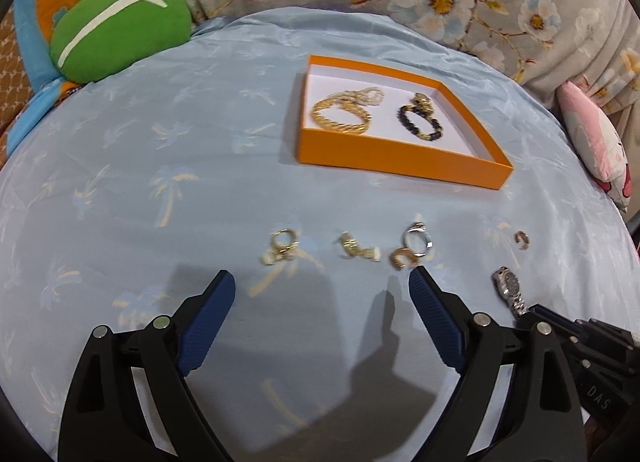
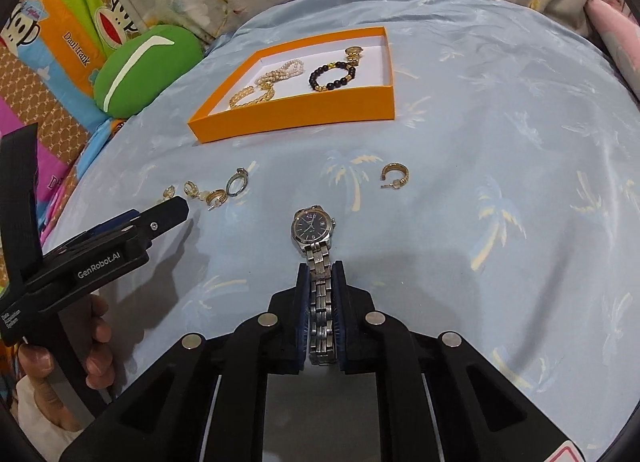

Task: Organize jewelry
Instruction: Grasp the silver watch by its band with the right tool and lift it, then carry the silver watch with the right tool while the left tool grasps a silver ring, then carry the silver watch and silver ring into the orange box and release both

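Blue-padded fingers of the left tool stand wide apart with nothing between them, angled down over the pale blue sheet. Just past their tips lies a row of small rings and earrings; farther off sits the orange box with a gold bracelet and a dark bead bracelet.

From the right wrist, the right tool is clamped on the metal band of a wristwatch, whose dial points away from it. A hand grips the left tool's handle.
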`<state>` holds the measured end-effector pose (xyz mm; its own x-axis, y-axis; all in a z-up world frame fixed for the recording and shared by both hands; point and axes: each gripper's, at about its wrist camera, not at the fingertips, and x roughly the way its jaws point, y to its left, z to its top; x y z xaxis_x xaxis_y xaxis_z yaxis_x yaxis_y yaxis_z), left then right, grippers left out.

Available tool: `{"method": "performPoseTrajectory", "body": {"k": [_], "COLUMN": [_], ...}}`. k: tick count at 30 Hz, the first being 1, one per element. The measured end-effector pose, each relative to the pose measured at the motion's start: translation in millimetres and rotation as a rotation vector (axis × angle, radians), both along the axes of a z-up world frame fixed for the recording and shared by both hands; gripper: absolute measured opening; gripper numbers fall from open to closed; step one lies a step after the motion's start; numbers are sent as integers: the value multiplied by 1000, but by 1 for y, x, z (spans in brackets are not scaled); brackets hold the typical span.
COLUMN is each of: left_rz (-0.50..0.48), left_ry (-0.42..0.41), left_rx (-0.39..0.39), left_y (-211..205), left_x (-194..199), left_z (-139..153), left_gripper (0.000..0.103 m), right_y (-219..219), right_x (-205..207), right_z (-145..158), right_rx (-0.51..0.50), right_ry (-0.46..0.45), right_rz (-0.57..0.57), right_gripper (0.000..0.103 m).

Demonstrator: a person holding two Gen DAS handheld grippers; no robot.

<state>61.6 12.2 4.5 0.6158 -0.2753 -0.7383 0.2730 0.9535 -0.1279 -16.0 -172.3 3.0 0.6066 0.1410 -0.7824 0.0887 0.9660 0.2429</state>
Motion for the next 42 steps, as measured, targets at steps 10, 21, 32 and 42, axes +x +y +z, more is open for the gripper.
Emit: {"method": "performPoseTrajectory", "body": {"k": [10,21,32,42], "left_rz": [-127,-122,-131,-91], "left_ry": [15,-13,-23,-16], "left_rx": [72,117,29,-16], "left_y": [-69,-73,-49,-14], "left_x": [26,28,18,3], "left_z": [2,-3,12,16], "left_gripper": [68,14,8,8], "right_y": [-6,-8,-10,-11], "right_x": [-8,-8,-10,-15], "right_z": [0,0,10,10], "right_rx": [-36,-26,-27,-16], "right_ry": [-11,-20,-50,-49], "right_rz": [-27,-38,-51,-45], "right_gripper": [10,10,10,10]}}
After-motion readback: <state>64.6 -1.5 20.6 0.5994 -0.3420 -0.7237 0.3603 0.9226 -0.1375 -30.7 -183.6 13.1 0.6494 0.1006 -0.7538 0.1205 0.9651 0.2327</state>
